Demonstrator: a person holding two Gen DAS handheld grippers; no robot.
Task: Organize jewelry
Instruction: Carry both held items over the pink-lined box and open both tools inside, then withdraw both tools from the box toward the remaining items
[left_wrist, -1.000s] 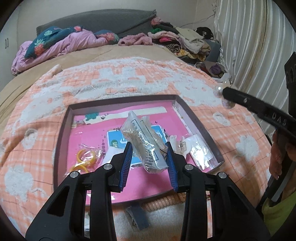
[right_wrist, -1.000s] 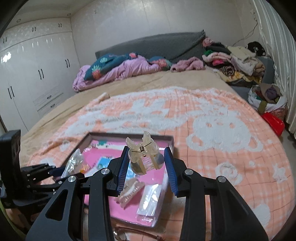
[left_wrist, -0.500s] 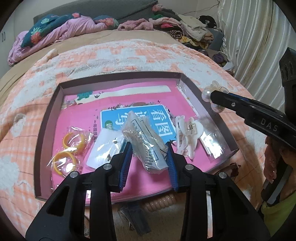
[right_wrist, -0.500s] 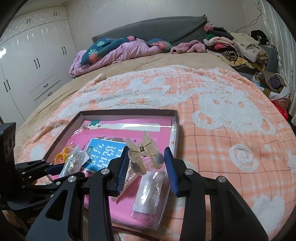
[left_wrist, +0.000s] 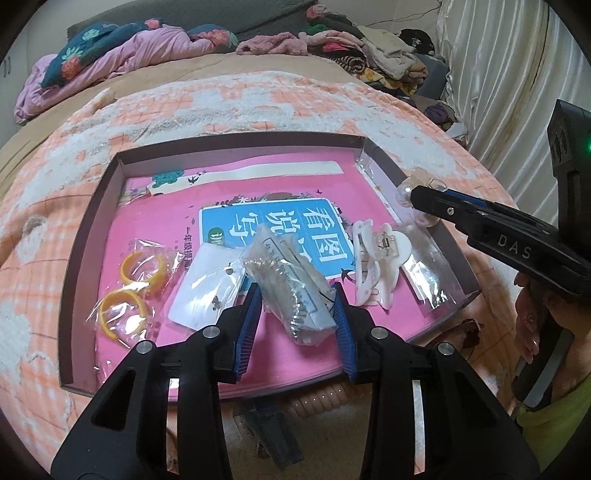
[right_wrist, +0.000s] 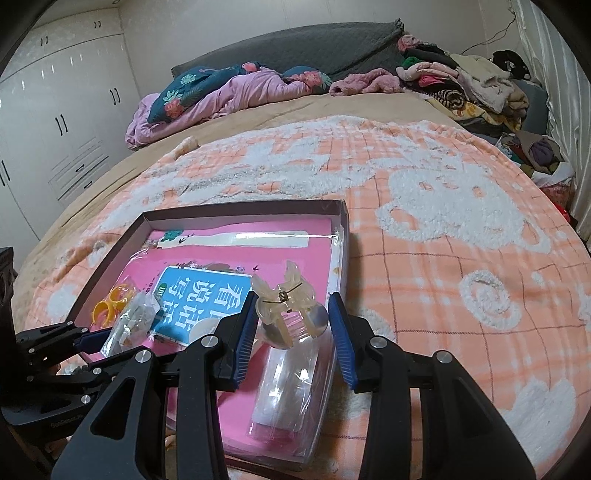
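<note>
My left gripper (left_wrist: 297, 314) is shut on a clear plastic bag of jewelry (left_wrist: 288, 291), held low over the near part of a shallow box (left_wrist: 96, 199) lined with a pink book. My right gripper (right_wrist: 293, 325) is shut on a translucent hair claw clip (right_wrist: 286, 310), held over the box's right edge (right_wrist: 345, 236); the clip also shows in the left wrist view (left_wrist: 415, 194). In the box lie orange hoops in a bag (left_wrist: 129, 288), a white earring card (left_wrist: 207, 291), a white claw clip (left_wrist: 376, 266) and a clear packet (left_wrist: 430, 280).
The box sits on an orange and white blanket (right_wrist: 443, 229) on a bed. A coiled hair tie (left_wrist: 317, 400) and a small dark packet (left_wrist: 273, 432) lie on the blanket by the box's near edge. Piled clothes (right_wrist: 461, 85) and pillows are at the bed's far end.
Both grippers have moved forward and down toward the box, each still holding its item. The box contents have not moved.
</note>
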